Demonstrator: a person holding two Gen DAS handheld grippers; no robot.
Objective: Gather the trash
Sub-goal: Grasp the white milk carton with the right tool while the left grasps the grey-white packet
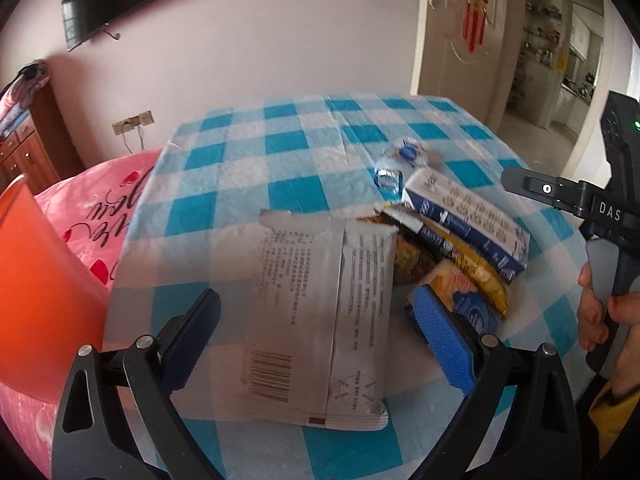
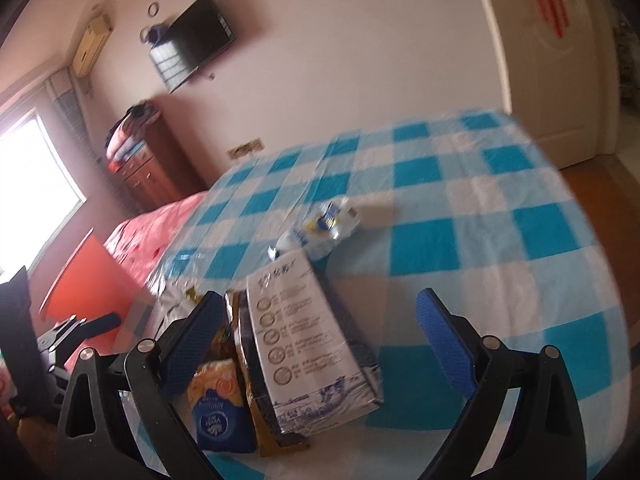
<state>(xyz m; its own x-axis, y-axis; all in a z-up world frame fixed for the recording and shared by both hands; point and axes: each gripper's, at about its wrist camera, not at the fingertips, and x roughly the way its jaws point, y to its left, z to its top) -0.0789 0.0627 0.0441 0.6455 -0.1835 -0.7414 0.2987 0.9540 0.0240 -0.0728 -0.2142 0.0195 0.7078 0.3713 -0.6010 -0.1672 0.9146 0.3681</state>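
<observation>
Left wrist view: our left gripper (image 1: 316, 316) fingers gape around a grey wrapper (image 1: 320, 320) mid-frame; right gripper (image 2: 320, 334) gapes over a carton (image 2: 312, 344), empty.

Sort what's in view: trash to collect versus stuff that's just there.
Trash to collect:
grey wrapper
blue-and-white carton
yellow snack bag
orange-and-blue packet
crumpled plastic bottle

Just there:
checked tablecloth
wall TV
orange chair
pink bedding
wooden dresser
</observation>
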